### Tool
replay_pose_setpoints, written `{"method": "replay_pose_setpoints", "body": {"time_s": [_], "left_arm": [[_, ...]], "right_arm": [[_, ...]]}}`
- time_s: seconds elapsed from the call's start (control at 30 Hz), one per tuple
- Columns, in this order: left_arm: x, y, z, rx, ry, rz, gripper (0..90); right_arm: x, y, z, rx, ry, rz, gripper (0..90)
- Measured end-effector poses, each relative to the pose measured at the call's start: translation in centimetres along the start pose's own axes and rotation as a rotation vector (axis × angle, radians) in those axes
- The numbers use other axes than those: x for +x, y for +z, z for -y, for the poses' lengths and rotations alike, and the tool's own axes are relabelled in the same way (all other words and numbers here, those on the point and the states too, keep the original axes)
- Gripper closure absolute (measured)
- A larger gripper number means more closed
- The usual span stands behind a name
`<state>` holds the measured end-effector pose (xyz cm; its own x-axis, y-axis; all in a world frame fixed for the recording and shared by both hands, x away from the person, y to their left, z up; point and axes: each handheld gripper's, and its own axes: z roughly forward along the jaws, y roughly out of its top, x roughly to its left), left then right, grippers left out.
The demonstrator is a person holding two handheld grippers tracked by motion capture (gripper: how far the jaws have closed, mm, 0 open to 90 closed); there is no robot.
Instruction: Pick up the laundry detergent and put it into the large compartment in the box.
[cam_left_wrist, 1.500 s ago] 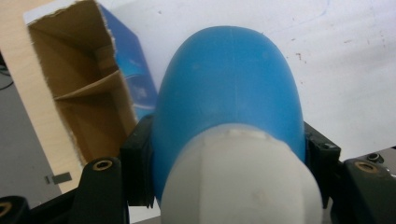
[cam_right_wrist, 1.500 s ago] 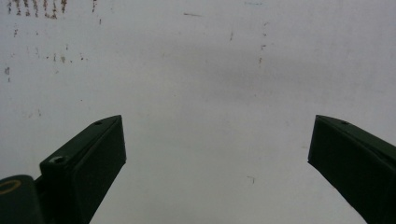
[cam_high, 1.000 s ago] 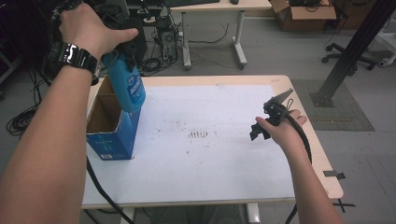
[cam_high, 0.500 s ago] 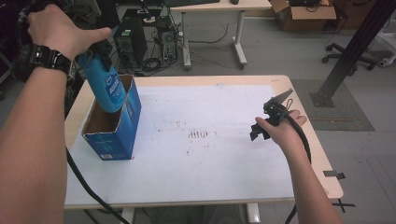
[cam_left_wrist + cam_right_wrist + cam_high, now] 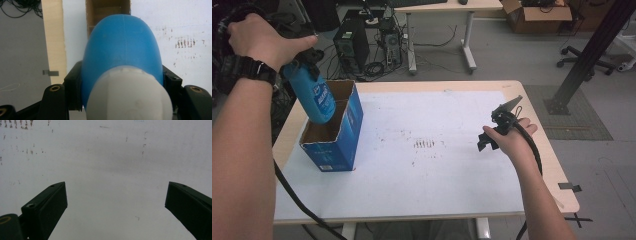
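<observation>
The table (image 5: pixel 522 200) carries an open-topped blue cardboard box (image 5: pixel 343 135) near its left edge, and a blue bottle (image 5: pixel 314 97) hangs upright over the opening, probably so it can pass straight through the mouth. The raised left arm holds the left gripper (image 5: pixel 122 82), jaws clamped on the bottle's shoulder below its white cap (image 5: pixel 130 97). The right gripper (image 5: pixel 499 131) hovers low over bare tabletop well apart from the box, jaws spread and empty.

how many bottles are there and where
1: a blue bottle held in the left gripper above the open blue box at the table's left. The box's inside is partly hidden, so more could be in there.
</observation>
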<state>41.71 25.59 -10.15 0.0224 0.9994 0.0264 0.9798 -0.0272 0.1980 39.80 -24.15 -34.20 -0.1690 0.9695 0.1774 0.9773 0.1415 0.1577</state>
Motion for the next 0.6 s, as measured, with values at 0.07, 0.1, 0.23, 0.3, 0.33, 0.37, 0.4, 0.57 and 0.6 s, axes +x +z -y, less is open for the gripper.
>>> {"method": "replay_pose_setpoints", "body": {"time_s": [0.07, 0.1, 0.23, 0.3, 0.33, 0.37, 0.4, 0.57, 0.6], "left_arm": [[0.0, 0.4, 0.0, 0.002, -0.001, 0.001, 37.3], [0.1, 0.6, 0.0, 0.004, 0.001, 0.001, 37.3], [0.1, 1.6, 0.0, 0.017, 0.004, 0.001, 37.3], [0.1, 2.0, 0.1, 0.021, 0.003, 0.003, 37.3], [0.1, 2.4, 0.1, 0.024, 0.003, 0.002, 37.3], [0.1, 2.6, 0.2, 0.027, 0.005, 0.002, 37.3], [0.1, 2.9, 0.2, 0.030, 0.003, 0.001, 37.3], [0.4, 4.3, 0.4, 0.044, -0.006, 0.007, 37.3], [0.4, 4.5, 0.4, 0.046, -0.006, 0.008, 37.3]], "right_arm": [[0.0, 0.0, 0.0, 0.004, 0.000, 0.000, 4.2], [0.1, 0.0, 0.0, 0.004, -0.001, 0.001, 4.2], [0.0, 0.0, 0.0, 0.006, 0.000, 0.002, 4.2], [0.0, 0.1, 0.0, 0.006, 0.000, 0.003, 4.2], [0.0, 0.1, 0.0, 0.007, 0.001, 0.003, 4.2], [0.0, 0.2, 0.0, 0.008, -0.001, 0.003, 4.2], [0.0, 0.2, 0.0, 0.007, -0.004, 0.003, 4.2], [0.1, 0.4, 0.0, 0.011, -0.006, 0.002, 4.2], [0.0, 0.4, 0.0, 0.012, -0.007, 0.003, 4.2]]}}
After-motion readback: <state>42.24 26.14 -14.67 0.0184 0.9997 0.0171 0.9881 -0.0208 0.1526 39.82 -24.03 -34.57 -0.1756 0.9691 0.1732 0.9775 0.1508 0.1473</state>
